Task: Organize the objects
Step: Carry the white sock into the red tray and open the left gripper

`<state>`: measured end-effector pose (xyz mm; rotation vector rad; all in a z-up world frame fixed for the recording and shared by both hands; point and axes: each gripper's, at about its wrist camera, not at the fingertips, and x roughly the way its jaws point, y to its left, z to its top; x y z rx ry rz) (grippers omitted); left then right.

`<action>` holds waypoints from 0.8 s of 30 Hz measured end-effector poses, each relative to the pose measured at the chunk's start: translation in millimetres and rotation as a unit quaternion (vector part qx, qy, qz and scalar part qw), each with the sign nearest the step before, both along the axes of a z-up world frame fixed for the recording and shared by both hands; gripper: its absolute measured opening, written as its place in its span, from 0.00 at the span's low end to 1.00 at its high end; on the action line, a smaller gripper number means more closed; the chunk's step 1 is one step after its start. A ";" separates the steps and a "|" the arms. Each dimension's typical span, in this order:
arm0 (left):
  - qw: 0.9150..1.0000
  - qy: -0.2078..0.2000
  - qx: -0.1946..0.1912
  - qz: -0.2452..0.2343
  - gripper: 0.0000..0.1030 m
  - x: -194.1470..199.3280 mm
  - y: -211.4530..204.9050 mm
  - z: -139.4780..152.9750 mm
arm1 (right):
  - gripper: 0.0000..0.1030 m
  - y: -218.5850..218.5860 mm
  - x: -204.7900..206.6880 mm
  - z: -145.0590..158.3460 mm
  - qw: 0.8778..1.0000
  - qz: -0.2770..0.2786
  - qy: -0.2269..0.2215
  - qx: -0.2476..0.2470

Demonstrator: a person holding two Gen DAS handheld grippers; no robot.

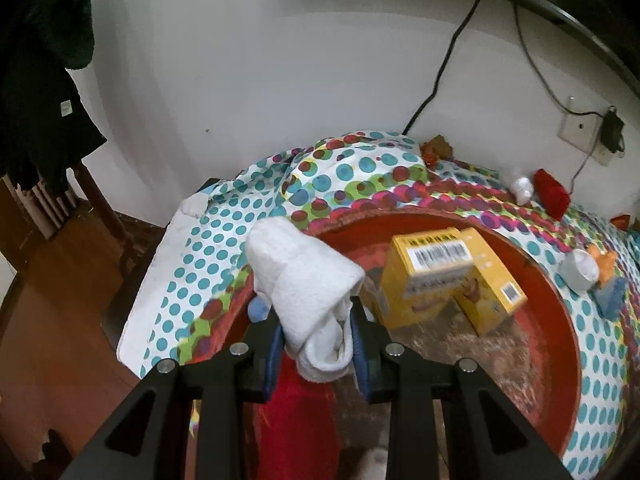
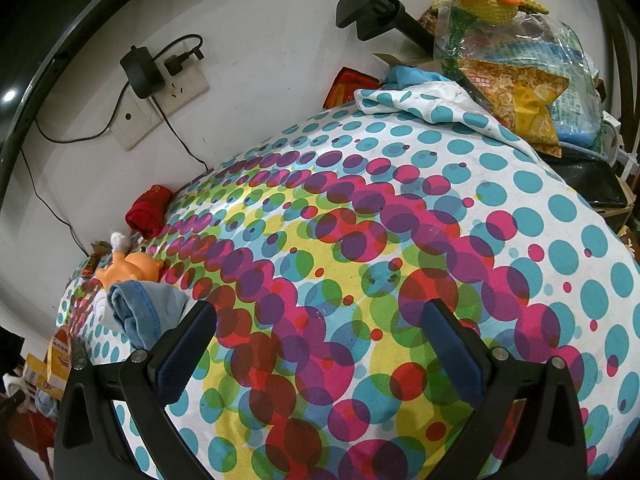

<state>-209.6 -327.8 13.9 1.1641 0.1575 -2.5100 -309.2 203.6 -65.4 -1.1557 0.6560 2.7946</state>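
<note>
Your left gripper point(image 1: 316, 344) is squeezed tight on a white rolled towel point(image 1: 308, 280). The towel is soft and fluffy, rolled up like a fat tube, and its loose end pokes down between the blue pads point(image 1: 274, 350). You hold it up over the near edge of the red basin point(image 1: 552, 312). Inside the red basin stand two yellow boxes point(image 1: 440, 280) with black bar codes, leaning on each other. A red cloth point(image 1: 300, 412) sits in the basin just below the towel. The basin rests on a spotty sheet point(image 1: 224, 232) with blue, pink and green dots. Past the basin, near the wall, lie a red roll point(image 1: 552, 192) and a small white thing point(image 1: 522, 188). Your right gripper point(image 2: 320, 344) has its fingers wide apart and holds nothing; it hangs over the spotty sheet point(image 2: 360, 260). Only the right view shows the blue cloth point(image 2: 148, 312) touching its left finger, an orange toy point(image 2: 132, 270) just behind that cloth, a clear bag of snacks point(image 2: 516, 72) and a yellow knitted toy point(image 2: 492, 0) at the far side of the sheet. Only the left view shows the towel and the inside of the basin.
</note>
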 end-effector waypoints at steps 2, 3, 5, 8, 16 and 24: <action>1.000 -0.002 -0.005 0.007 0.29 -9.7 -6.4 -1.0 | 0.99 -0.2 -0.1 0.1 1.000 0.000 0.000 0.000; 1.000 -0.008 -0.007 0.008 0.29 -15.6 -9.5 -2.4 | 0.99 -0.2 -0.1 0.1 1.000 0.000 0.000 0.000; 1.000 -0.012 -0.010 0.018 0.29 -24.6 -16.2 -4.7 | 0.99 -0.4 -0.2 0.1 1.000 0.000 -0.001 0.001; 0.999 -0.025 -0.016 0.020 0.29 -38.8 -20.4 -10.2 | 0.99 -0.3 -0.3 0.1 1.000 0.000 -0.001 0.001; 0.998 -0.056 -0.025 0.002 0.29 -62.3 -8.1 -35.2 | 0.99 -0.3 -0.5 0.3 1.000 0.000 -0.001 0.001; 0.997 -0.062 -0.017 -0.038 0.29 -68.1 9.2 -42.3 | 1.00 -1.4 0.7 -1.4 1.000 0.001 -0.003 0.005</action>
